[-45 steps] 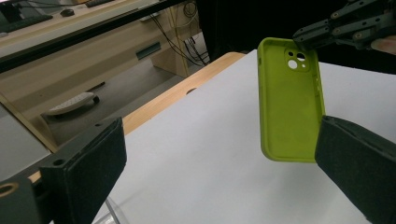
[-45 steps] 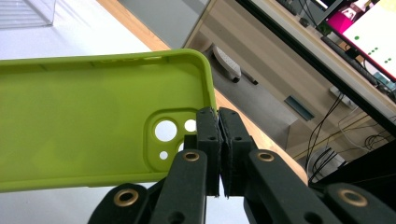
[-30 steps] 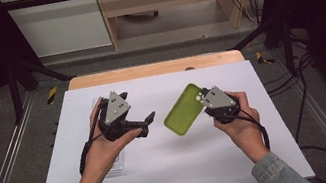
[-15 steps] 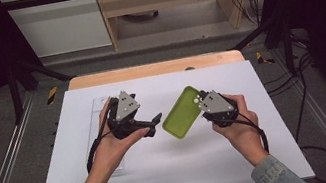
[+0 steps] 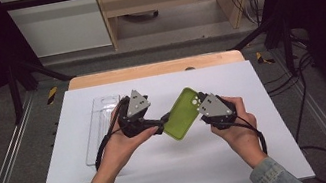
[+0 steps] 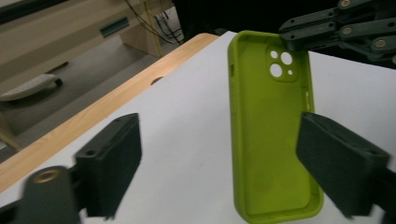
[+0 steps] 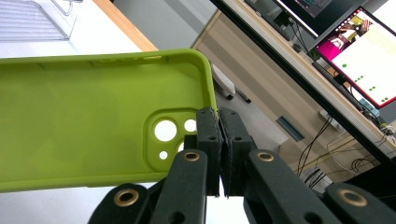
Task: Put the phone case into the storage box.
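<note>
The lime-green soft plastic phone case (image 5: 182, 114) hangs above the middle of the white table top (image 5: 283, 151), hollow side up, tilted, its camera cut-outs toward the right hand. The right gripper (image 5: 204, 116) is clenched on the case's rim beside those cut-outs; in the right gripper view its two black pads (image 7: 208, 135) meet on the thin green edge. The left gripper (image 5: 162, 122) has its jaws spread around the case's opposite, lower end; they have just been closing, yet in the left gripper view one pad (image 6: 337, 158) stands at the case's edge and the other well clear, so nothing is pinched. A clear, ribbed plastic tray (image 5: 100, 123) lies flat on the table beyond the left hand (image 5: 122, 147).
</note>
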A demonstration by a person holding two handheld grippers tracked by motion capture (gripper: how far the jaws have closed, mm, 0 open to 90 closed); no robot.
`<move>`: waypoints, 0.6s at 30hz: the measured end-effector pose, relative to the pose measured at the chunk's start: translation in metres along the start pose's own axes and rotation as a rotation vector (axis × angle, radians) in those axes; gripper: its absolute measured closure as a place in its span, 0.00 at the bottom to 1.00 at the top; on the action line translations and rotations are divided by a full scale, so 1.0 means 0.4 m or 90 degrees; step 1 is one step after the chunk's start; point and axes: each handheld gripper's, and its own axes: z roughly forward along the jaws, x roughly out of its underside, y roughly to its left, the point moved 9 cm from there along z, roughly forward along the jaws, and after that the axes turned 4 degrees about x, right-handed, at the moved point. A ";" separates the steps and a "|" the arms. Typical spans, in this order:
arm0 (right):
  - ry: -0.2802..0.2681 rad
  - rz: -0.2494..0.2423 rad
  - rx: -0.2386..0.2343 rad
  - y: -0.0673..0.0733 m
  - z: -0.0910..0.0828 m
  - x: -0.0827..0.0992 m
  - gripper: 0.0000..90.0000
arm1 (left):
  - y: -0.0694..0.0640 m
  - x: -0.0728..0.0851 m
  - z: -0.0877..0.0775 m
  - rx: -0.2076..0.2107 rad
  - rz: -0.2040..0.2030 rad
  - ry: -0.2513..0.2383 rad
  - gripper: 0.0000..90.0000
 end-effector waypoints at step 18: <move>-0.013 -0.010 -0.007 0.016 -0.003 -0.004 0.98 | -0.022 -0.015 0.087 0.043 -0.002 0.038 0.62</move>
